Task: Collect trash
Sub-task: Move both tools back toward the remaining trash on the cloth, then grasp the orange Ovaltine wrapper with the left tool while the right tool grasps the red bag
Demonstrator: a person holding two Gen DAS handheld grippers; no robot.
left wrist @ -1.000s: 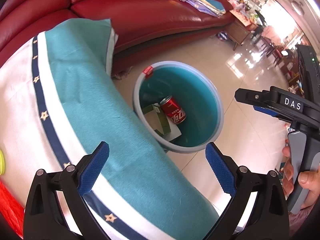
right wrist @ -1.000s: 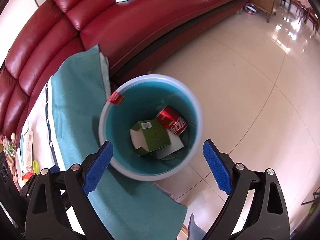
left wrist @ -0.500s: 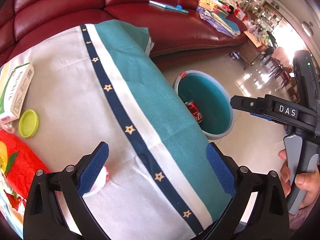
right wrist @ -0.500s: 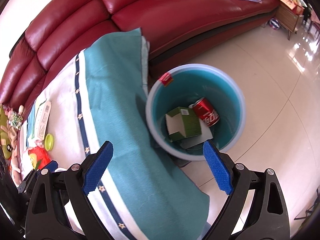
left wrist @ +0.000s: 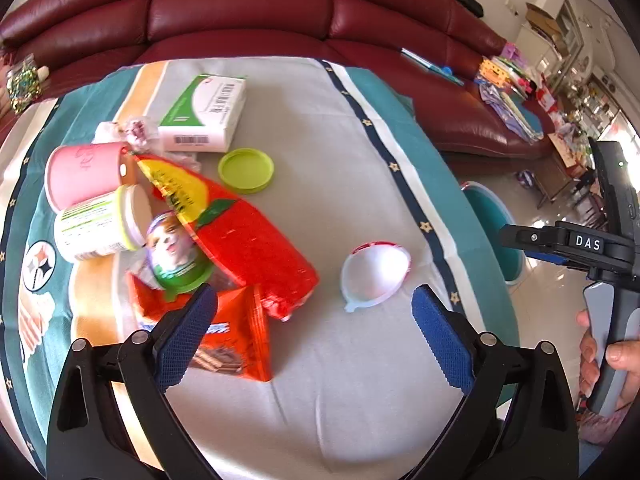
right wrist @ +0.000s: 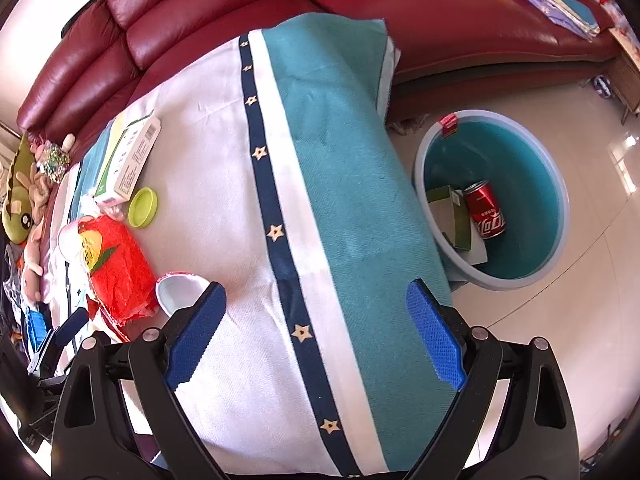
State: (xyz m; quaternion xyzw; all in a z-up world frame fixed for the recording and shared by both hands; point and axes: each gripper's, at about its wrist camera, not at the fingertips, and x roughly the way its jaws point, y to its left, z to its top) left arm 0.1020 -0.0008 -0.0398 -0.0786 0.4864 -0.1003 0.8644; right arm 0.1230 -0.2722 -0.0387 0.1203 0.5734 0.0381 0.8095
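Trash lies on a cloth-covered table [left wrist: 320, 168]: a white empty cup [left wrist: 374, 272], a red snack bag [left wrist: 248, 240], an orange wafer wrapper [left wrist: 236, 340], a green lid [left wrist: 246, 170], a white-green box [left wrist: 204, 114], a pink cup [left wrist: 84, 178] and a white jar [left wrist: 100, 228]. My left gripper [left wrist: 316, 332] is open and empty, just above the table, with the white cup between its fingers' line. My right gripper [right wrist: 316, 336] is open and empty over the table's right side. A teal bin [right wrist: 556, 184] on the floor holds a red can [right wrist: 486, 210] and a green carton [right wrist: 452, 216].
A red leather sofa [left wrist: 248, 8] curves behind the table, with books and cloths [left wrist: 512, 96] on its far seat. The bin's rim [left wrist: 498, 236] shows past the table's right edge. Plush toys [right wrist: 24, 184] lie at the far left. Shiny tiled floor [right wrist: 600, 320] surrounds the bin.
Both grippers have swung left, away from the bin and over the table. The left wrist view now faces the trash pile; the right wrist view has the bin at its right.
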